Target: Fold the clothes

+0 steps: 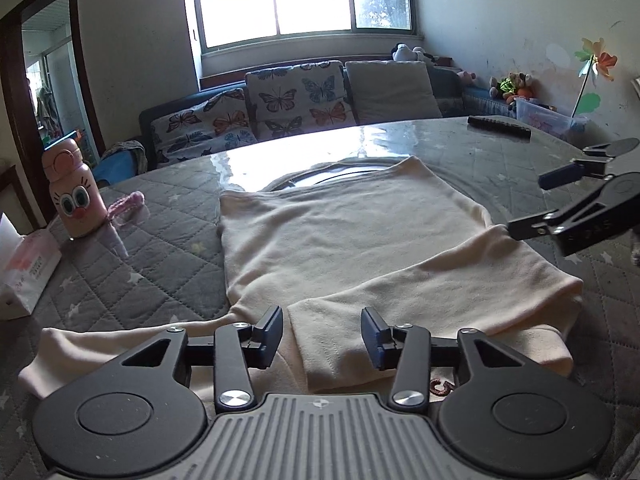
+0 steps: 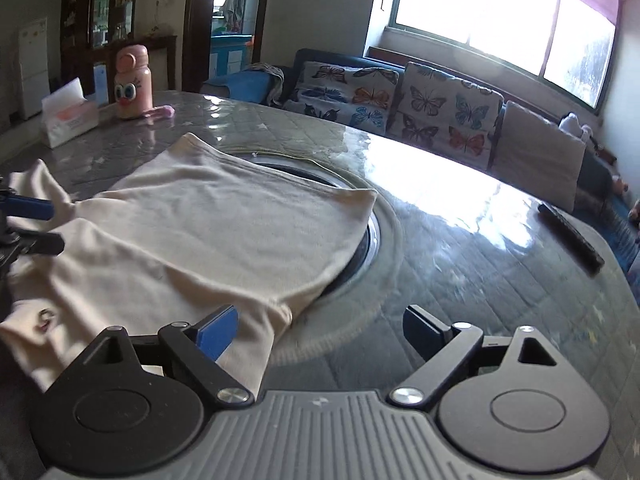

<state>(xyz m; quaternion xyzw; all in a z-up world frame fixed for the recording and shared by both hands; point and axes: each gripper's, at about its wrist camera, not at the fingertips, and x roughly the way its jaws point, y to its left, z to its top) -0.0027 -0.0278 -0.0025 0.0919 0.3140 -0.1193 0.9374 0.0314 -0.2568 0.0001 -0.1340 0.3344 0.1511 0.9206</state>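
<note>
Only the left view showed both parted, empty hand-held grippers, left (image 1: 322, 334) and right (image 1: 532, 204), over the soft cream shirt (image 1: 340, 240) on the quilted table (image 1: 160, 248).

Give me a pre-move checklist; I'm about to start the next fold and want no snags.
1. Left tool released: ok, jaws apart over the folded sleeve, not pinching.
2. Right tool released: ok, wide open at the garment's edge.
3. Cream garment flat: ok.
4. Other sleeve folded in: not ok, still spread out.
5. Pink bottle clear of cloth: ok.
6. Remote clear: ok.
</note>
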